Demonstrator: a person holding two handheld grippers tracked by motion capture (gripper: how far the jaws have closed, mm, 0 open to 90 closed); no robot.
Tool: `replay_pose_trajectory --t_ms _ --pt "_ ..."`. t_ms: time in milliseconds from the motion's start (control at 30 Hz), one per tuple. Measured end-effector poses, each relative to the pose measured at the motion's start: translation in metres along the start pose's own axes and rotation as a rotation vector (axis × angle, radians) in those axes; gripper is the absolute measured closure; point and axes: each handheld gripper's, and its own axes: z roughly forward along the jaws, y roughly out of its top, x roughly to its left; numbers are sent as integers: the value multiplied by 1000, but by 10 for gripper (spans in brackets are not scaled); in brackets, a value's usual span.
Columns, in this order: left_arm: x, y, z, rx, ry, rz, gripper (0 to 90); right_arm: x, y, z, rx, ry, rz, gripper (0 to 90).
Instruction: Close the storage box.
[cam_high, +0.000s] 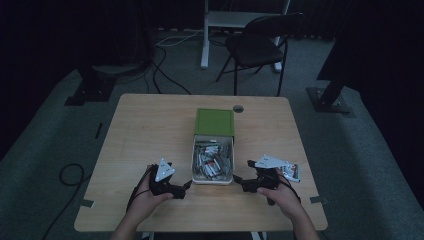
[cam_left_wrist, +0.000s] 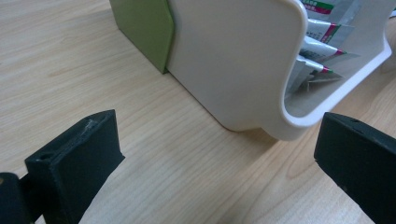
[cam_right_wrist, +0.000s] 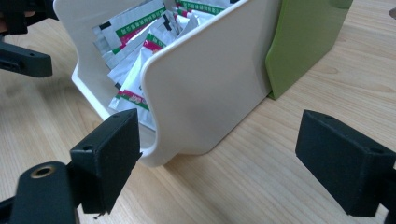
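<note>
As the person's two hands rest at the near edge of the wooden table (cam_high: 145, 125), the left gripper (cam_high: 187, 186) and the right gripper (cam_high: 239, 179) point inward at each other, one on each side of the near end of a white drawer (cam_high: 196, 165). Both grippers have their jaws spread wide and hold nothing; in the left gripper view and the right gripper view the black jaws stand well apart, just beside the drawer's rounded front corners.

The white drawer (cam_left_wrist: 233, 60) is pulled out of a green box (cam_high: 215, 121) and lies near the middle of the table. Its long axis runs from near to far, with the open end toward the person. The walls are smooth white plastic with a low scooped front. Inside lie many small silver sachets (cam_right_wrist: 135, 32) with green and red printing, in a loose heap.

A small packet (cam_high: 291, 171) lies on the table just beside the right hand. Beyond the table a dark folding chair (cam_high: 257, 47) stands on the grey floor.
</note>
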Motion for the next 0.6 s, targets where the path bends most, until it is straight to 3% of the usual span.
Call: replay_pose_trajectory --t_ms 367,600 --pt "4 10 7 -12 1 10 11 -2 4 6 1 -4 0 137" --pt "8 16 9 -37 -5 -20 11 -3 6 7 2 -4 10 136"
